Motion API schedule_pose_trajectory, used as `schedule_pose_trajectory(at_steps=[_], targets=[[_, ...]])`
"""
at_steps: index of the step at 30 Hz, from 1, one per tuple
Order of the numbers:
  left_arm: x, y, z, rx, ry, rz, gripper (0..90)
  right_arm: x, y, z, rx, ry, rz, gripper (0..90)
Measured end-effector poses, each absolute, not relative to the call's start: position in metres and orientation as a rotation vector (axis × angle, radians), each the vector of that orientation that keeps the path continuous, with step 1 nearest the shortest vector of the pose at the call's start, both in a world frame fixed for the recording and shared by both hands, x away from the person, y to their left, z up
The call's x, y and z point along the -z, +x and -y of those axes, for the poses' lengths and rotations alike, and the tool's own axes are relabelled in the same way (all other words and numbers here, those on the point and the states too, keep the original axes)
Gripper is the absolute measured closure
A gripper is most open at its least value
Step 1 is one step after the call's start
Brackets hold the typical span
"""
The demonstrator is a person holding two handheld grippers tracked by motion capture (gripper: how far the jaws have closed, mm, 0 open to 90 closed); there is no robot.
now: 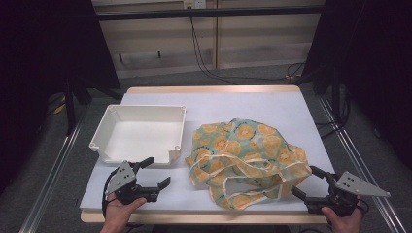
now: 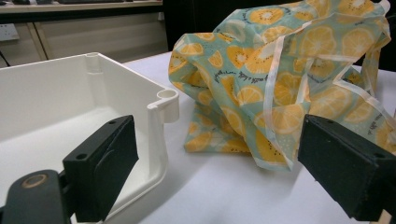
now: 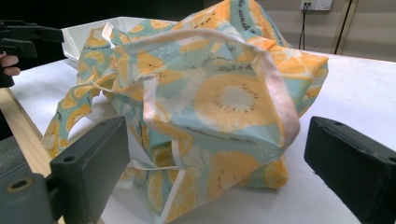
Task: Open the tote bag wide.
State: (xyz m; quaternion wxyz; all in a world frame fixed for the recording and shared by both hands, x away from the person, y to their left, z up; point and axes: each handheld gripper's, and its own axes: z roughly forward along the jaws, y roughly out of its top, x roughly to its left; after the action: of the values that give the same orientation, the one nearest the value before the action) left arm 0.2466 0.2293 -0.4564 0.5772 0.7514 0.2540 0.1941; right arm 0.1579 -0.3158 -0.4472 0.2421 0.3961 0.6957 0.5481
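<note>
A crumpled fabric bag [image 1: 245, 158] printed with orange slices on teal lies on the right half of the white table [image 1: 243, 104], its pale handles [image 3: 275, 84] draped over it. A white plastic tray [image 1: 138, 133] stands empty to its left. My left gripper [image 1: 153, 172] is held open near the tray's front right corner [image 2: 166, 100], with nothing between its jaws. At the table's front right my right gripper [image 1: 305, 180] is open too, facing the bag [image 3: 210, 93] from close by without touching it. The bag [image 2: 280, 79] rises ahead in the left gripper view.
The table's wooden front edge [image 1: 204, 217] runs just under both hands. Metal rails [image 1: 357, 155] flank the table, and cables [image 1: 204, 58] trail on the floor behind it. Dark curtains hang at both sides.
</note>
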Motion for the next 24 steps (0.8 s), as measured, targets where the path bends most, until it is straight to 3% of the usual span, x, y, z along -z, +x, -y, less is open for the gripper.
schedule_pose_trajectory(at_steps=[6, 18, 20, 22, 24], targets=[[0.457, 0.248, -0.228, -0.411, 1.808, -0.617, 13.6, 0.44, 0.159, 0.315, -1.503, 1.086, -1.923, 9.0], [0.453, 0.244, -0.219, -0.359, 1.866, -0.604, 25.7, 0.41, 0.162, 0.314, -1.514, 1.005, -1.909, 19.6], [0.451, 0.242, -0.216, -0.351, 1.877, -0.574, 25.3, 0.404, 0.162, 0.308, -1.517, 0.979, -1.925, 21.8], [0.451, 0.24, -0.213, -0.375, 1.871, -0.578, 19.3, 0.401, 0.163, 0.303, -1.529, 0.963, -1.942, 22.7], [0.451, 0.238, -0.206, -0.355, 1.885, -0.556, 20.9, 0.395, 0.166, 0.293, -1.542, 0.927, -1.989, 24.0]])
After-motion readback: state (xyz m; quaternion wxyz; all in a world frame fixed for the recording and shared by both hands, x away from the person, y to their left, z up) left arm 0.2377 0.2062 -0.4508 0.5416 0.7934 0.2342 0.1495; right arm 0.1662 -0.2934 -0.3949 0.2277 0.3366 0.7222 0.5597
